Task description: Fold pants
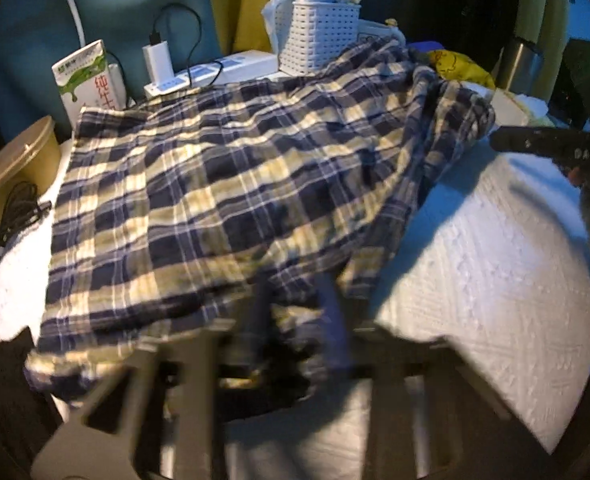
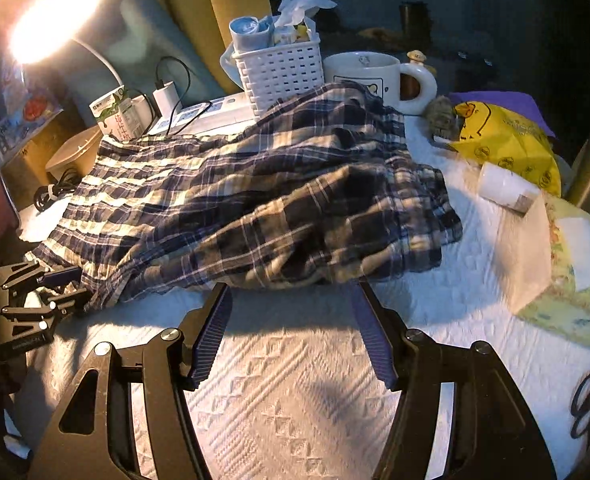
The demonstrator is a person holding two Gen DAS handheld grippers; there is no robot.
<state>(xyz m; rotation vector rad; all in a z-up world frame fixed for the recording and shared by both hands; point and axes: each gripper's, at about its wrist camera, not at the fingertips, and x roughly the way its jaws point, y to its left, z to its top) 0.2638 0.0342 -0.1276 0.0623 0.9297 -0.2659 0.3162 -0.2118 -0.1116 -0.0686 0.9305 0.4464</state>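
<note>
Blue and cream plaid pants (image 1: 231,184) lie spread and partly bunched on a white textured cloth (image 1: 495,272). In the left wrist view my left gripper (image 1: 299,308) is blurred, with the pants' near hem draped over and between its fingers. From the right wrist view that left gripper (image 2: 65,288) sits at the pants' (image 2: 255,200) left corner, shut on the fabric. My right gripper (image 2: 291,292) stands open at the pants' near edge, its purple pads (image 2: 215,320) on either side of bare cloth. Nothing lies between them.
Behind the pants stand a white basket (image 2: 279,76), a mug (image 2: 375,76), a milk carton (image 1: 87,80) and a power strip with a charger (image 1: 215,72). A yellow bag (image 2: 507,140), a paper roll (image 2: 503,186) and a tissue box (image 2: 567,280) crowd the right. A lidded tub (image 1: 19,164) and cables (image 1: 11,220) sit left.
</note>
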